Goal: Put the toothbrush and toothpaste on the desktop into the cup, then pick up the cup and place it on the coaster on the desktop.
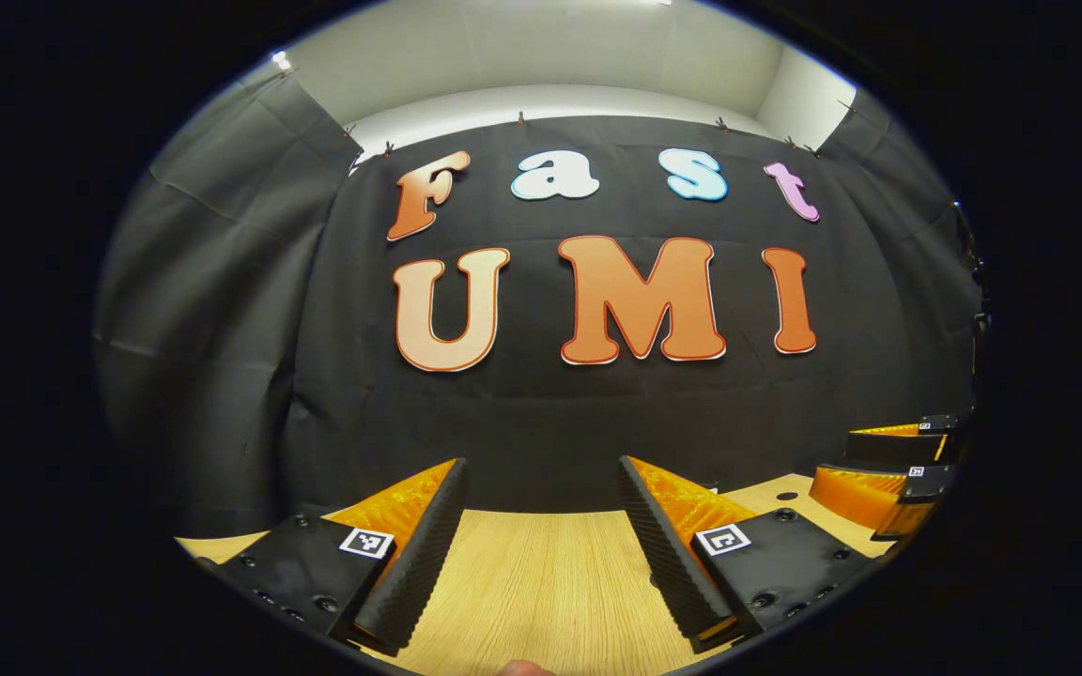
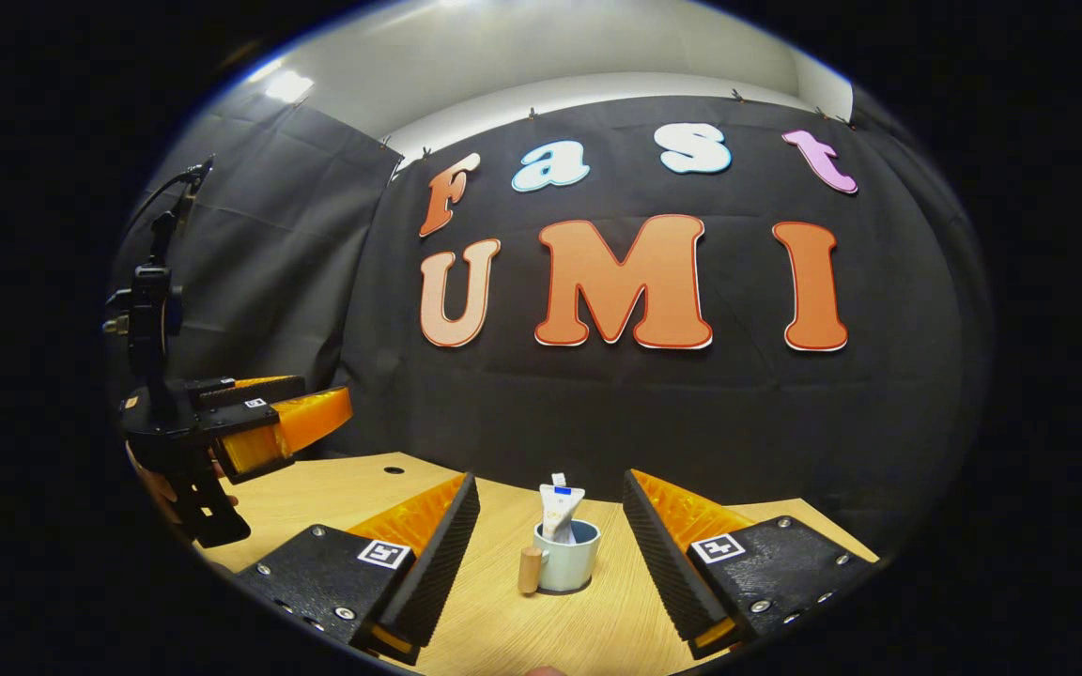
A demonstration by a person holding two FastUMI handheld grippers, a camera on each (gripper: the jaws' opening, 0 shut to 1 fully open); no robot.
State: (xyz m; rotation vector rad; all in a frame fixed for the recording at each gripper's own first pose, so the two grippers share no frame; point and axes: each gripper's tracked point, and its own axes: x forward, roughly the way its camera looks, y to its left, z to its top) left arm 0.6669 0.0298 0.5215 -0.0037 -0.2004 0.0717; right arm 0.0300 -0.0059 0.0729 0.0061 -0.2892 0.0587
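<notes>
In the right gripper view a pale blue cup (image 2: 567, 561) with a wooden handle stands upright on the wooden desktop (image 2: 503, 638). A white toothpaste tube (image 2: 561, 512) sticks up out of it. Whether a toothbrush is in the cup, and whether a coaster lies under it, I cannot tell. My right gripper (image 2: 550, 477) is open, and the cup stands a little ahead, between the lines of its fingers without touching them. My left gripper (image 1: 541, 468) is open over bare wood with nothing between its fingers. The left gripper (image 2: 325, 394) also hangs at the left above the desktop, and the right gripper (image 1: 865, 462) at the far right.
The black cloth wall closes the back of the desktop (image 1: 541, 582), just past the cup. A small round hole (image 2: 394, 468) sits in the wood near the back left. A hand (image 2: 161, 483) holds the left gripper's handle at the left edge.
</notes>
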